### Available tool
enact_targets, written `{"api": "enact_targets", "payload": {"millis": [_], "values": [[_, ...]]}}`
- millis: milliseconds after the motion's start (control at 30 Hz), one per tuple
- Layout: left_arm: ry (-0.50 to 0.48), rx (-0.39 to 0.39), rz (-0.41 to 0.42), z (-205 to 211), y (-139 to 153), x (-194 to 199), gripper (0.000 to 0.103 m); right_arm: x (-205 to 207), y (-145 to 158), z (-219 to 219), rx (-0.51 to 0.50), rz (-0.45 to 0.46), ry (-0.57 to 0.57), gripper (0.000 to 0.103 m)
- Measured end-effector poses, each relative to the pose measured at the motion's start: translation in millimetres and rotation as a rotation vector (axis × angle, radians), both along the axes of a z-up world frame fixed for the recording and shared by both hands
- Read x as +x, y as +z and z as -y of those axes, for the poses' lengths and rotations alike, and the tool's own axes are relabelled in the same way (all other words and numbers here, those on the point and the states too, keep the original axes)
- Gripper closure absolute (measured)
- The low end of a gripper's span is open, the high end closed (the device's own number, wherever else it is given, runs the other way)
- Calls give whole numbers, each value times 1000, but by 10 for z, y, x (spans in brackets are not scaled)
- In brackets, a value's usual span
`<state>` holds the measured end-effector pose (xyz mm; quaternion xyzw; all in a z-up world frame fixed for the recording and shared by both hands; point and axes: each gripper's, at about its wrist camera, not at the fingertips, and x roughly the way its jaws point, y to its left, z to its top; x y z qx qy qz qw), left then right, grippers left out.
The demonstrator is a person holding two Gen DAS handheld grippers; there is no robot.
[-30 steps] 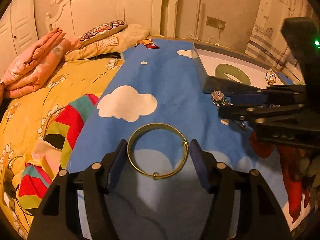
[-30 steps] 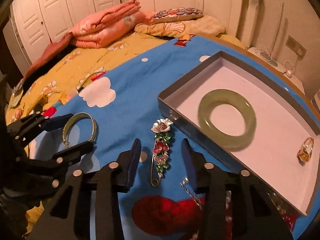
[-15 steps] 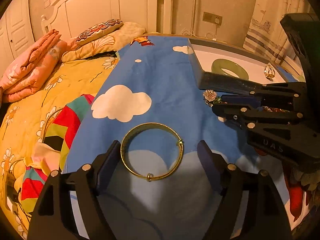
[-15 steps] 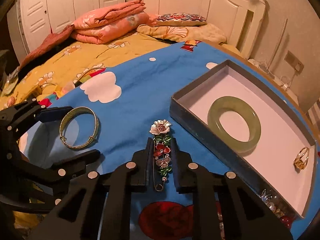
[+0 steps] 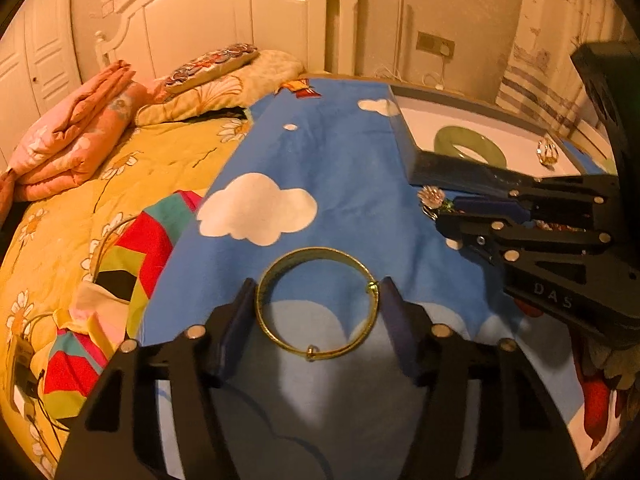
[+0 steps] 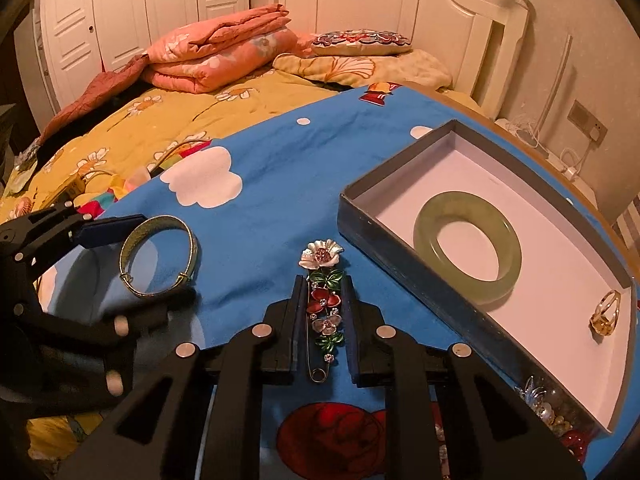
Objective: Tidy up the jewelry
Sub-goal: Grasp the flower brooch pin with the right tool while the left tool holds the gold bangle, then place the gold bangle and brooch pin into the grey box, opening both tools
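Note:
A gold bangle [image 5: 317, 303] lies on the blue cloud cloth, and my left gripper [image 5: 316, 312] is closed around it, its fingers touching both sides; it also shows in the right wrist view [image 6: 160, 256]. My right gripper [image 6: 323, 320] is shut on a flower brooch [image 6: 323, 296], whose white flower head sticks out past the fingertips [image 5: 432, 198]. A dark tray [image 6: 400, 268] with a white floor holds a green jade bangle [image 6: 467, 249] and a gold ring [image 6: 606, 312].
Beads and other jewelry [image 6: 548, 408] lie by the tray's near corner. Folded pink quilts [image 6: 216, 60] and pillows [image 6: 360, 52] lie on the yellow bedspread by the white headboard [image 6: 384, 0]. A wall socket [image 6: 588, 120] is behind the tray.
My left gripper has closed from wide open onto the gold bangle. My right gripper stays shut on the brooch, which it closed on a second ago.

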<state>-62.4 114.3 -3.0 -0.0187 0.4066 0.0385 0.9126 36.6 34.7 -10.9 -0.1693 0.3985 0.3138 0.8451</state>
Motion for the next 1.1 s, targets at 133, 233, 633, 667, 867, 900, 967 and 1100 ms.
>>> {"api": "enact_targets", "payload": {"millis": [133,233,633,667,867,900,967,1100], "values": [[0,1,5,4,11,-12,43,10,54,97,56,0,-11,85],[6,4,6,-7,17,-12,43,6,128,201,123,5,-19,85],[42,63,22,48,37,-40,43,-111,295,405,250,1,-1,85],[40,71,24,58,41,-44,43,-117,320,442,263,2,-4,85],[18,44,25,164,120,-41,43,-95,404,715,309,11,-47,85],[6,43,32,215,151,-35,43,-80,414,768,317,12,-59,85],[-19,50,45,318,210,-12,43,-57,438,888,333,17,-88,85],[-72,42,78,527,374,62,43,19,507,1126,352,40,-139,85]]}}
